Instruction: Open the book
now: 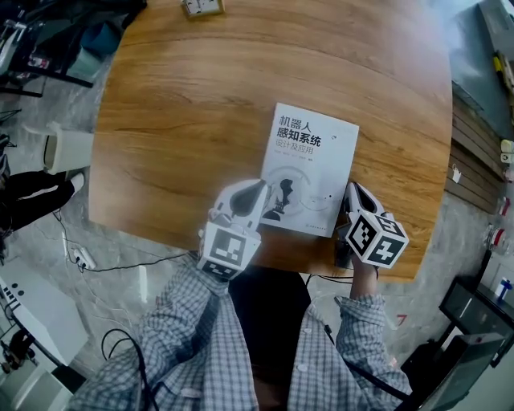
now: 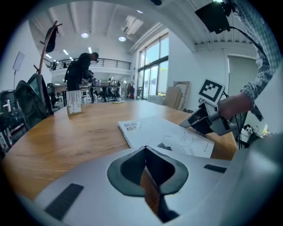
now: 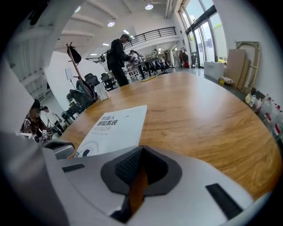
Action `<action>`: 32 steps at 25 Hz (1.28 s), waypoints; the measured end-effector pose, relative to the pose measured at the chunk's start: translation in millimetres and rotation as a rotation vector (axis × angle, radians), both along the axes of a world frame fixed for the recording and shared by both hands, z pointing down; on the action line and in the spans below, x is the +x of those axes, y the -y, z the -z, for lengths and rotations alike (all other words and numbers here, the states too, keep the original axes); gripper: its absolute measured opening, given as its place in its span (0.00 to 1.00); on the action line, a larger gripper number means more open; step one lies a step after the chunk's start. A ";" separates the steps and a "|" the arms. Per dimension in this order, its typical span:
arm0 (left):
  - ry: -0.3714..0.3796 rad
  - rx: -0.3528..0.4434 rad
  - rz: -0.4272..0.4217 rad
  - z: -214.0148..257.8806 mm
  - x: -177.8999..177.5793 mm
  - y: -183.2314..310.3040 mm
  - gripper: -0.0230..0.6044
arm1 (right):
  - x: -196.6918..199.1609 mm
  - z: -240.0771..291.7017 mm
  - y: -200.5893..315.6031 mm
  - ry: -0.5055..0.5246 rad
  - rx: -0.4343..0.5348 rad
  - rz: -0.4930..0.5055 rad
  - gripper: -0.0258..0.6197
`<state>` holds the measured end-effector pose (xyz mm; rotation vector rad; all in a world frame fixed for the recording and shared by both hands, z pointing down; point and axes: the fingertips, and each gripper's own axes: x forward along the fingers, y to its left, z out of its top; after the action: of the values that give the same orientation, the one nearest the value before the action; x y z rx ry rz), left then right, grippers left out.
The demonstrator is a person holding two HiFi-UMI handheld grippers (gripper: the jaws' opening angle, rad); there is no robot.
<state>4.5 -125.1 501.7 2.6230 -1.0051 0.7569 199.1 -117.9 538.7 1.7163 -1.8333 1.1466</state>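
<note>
A closed white book [image 1: 309,168] with black Chinese print lies flat on the wooden table [image 1: 185,120], near its front edge. My left gripper [image 1: 259,189] sits at the book's near left corner, its jaws shut with nothing between them. My right gripper [image 1: 352,191] is just off the book's near right corner, also shut and empty. In the left gripper view the book [image 2: 163,134] lies just ahead of the left gripper [image 2: 146,148], with the right gripper [image 2: 208,119] beyond its far edge. The right gripper view shows the book [image 3: 116,130] ahead and to the left of the right gripper [image 3: 140,150].
A small card stand [image 1: 201,6] stands at the table's far edge. The table's front edge runs close under both grippers. A person [image 2: 82,70] stands far behind the table by more desks. Cables and a power strip [image 1: 80,258] lie on the floor at the left.
</note>
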 end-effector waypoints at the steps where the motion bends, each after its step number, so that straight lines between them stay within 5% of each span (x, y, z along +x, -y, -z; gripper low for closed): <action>1: 0.003 -0.001 -0.008 -0.8 1.1 -0.9 0.04 | -0.4 1.3 -1.0 0.028 0.004 -0.007 0.07; 12: 0.001 -0.017 -0.024 -1.8 1.0 -1.2 0.04 | -39.8 43.4 5.0 0.362 0.122 -0.025 0.07; 25: -0.104 -0.076 0.094 9.1 -21.3 -0.2 0.04 | -146.4 78.0 29.3 0.419 0.186 0.216 0.07; 32: -0.061 -0.007 0.133 31.2 -63.2 -0.7 0.04 | -184.2 78.6 33.4 0.407 0.180 0.319 0.07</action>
<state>-58.7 -124.4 470.5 2.5273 -1.1439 0.6447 14.9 -151.2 460.1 1.2702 -2.4145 1.2929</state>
